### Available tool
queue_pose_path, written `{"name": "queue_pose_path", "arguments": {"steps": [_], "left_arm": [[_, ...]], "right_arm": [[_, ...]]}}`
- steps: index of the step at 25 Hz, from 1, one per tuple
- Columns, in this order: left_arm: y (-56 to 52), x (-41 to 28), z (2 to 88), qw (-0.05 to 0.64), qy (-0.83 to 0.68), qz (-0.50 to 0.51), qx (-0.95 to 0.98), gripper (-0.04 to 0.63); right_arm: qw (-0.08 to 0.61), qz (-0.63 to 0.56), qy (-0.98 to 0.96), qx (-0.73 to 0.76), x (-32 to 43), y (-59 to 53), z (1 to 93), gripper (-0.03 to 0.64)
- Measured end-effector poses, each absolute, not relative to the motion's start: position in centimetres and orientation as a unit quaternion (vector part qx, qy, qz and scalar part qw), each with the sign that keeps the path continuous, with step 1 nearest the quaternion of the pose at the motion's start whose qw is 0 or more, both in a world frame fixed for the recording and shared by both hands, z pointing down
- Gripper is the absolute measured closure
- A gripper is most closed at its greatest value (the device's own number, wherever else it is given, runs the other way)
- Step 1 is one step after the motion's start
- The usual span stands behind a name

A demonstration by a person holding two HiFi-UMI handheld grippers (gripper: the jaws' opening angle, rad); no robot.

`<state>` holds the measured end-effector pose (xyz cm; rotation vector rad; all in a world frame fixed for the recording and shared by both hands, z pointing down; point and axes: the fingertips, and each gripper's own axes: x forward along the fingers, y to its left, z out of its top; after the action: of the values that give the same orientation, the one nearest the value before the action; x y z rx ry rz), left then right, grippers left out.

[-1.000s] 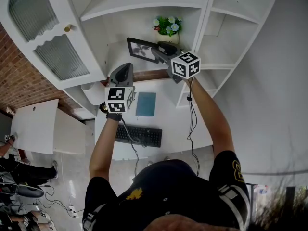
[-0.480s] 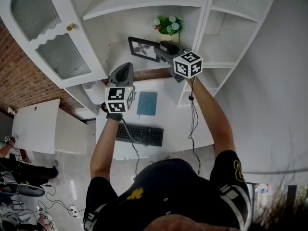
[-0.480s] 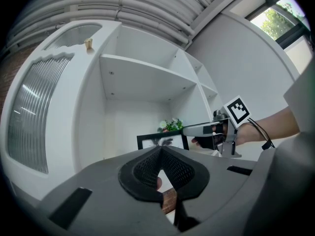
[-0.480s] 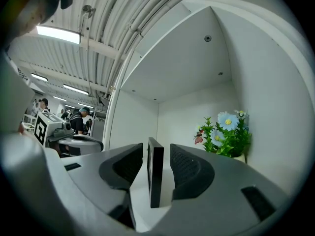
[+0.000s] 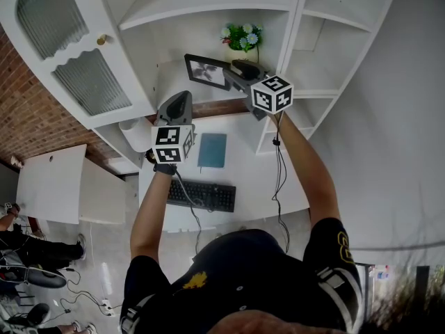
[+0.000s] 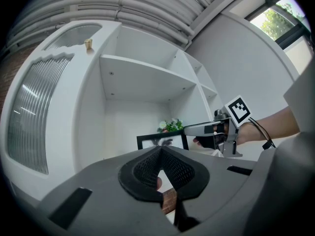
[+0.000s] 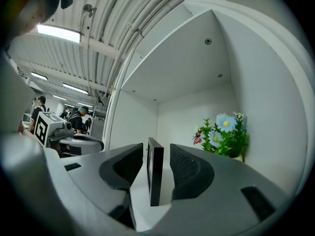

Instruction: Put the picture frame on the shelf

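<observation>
The black picture frame (image 5: 207,72) stands upright on the white shelf (image 5: 170,75) of the wall unit. In the right gripper view I see it edge-on (image 7: 155,173), between the jaws of my right gripper (image 7: 156,150), with a gap on each side, so that gripper is open. In the head view my right gripper (image 5: 238,68) reaches the frame's right end. My left gripper (image 5: 179,100) hangs lower and to the left, below the shelf, its jaws (image 6: 161,149) shut on nothing. The left gripper view shows the frame (image 6: 161,140) face-on.
A pot of artificial flowers (image 5: 243,37) stands at the back right of the same shelf, close to the frame. A glass-panelled cabinet door (image 5: 69,54) hangs open at the left. On the desk below lie a blue notebook (image 5: 211,150) and a keyboard (image 5: 201,195).
The right gripper and the frame have shifted very slightly to the right in the head view, then stayed still. The left gripper has not moved.
</observation>
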<state>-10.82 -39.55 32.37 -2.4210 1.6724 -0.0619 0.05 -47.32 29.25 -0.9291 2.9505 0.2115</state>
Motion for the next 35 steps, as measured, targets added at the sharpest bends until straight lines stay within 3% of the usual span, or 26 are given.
{"name": "queue_pose_path", "arguments": {"steps": [11, 35], "left_arm": [[-39.3, -12.4, 31.9, 0.091, 0.58, -0.001, -0.809, 0.577], [-36.3, -16.0, 33.8, 0.098, 0.612, 0.005, -0.785, 0.577]], "right_arm": [[0.035, 0.071, 0.949, -0.307, 1.5, -46.3, 28.9, 0.457], [0.057, 0.11, 0.924, -0.362, 5.3, -40.2, 30.8, 0.563]]}}
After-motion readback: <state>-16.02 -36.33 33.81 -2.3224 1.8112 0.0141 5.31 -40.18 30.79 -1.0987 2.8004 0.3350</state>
